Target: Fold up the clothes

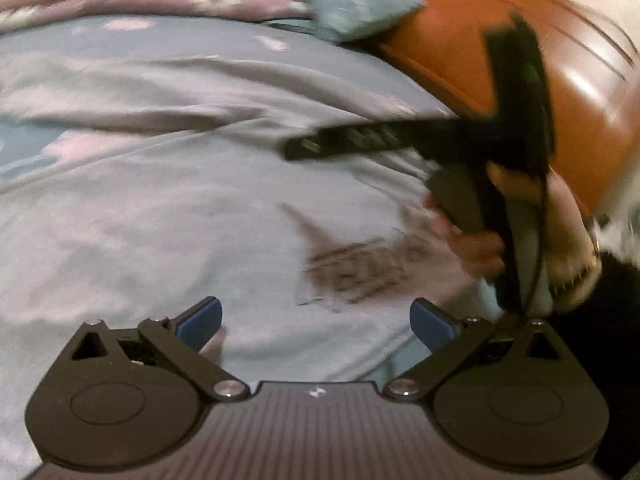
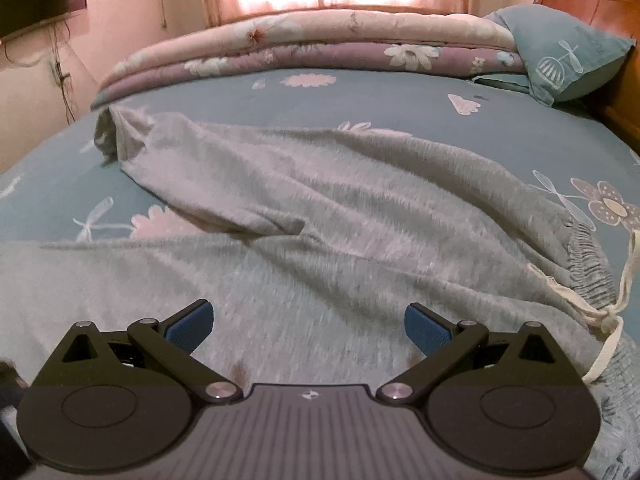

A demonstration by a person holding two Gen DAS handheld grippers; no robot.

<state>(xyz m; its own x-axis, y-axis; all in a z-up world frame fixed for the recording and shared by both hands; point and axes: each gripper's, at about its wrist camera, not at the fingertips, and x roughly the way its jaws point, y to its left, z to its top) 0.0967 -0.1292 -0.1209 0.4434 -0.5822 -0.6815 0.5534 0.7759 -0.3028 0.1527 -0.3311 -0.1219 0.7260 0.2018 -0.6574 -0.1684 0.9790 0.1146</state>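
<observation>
Grey sweatpants (image 2: 320, 200) lie spread on the bed (image 2: 360, 88), waistband (drawstring (image 2: 612, 312) tied) at right. Left gripper (image 1: 316, 320) and right gripper (image 2: 308, 320) hover above the fabric, jaws wide apart, gripping nothing. Folded quilt (image 2: 304, 40) and pillow (image 2: 560, 52) lie beyond.

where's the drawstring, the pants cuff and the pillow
drawstring (image 2: 608, 316), right wrist view, on the knot
pants cuff (image 2: 110, 130), right wrist view, on the leg opening
pillow (image 2: 560, 52), right wrist view, on its printed face
</observation>
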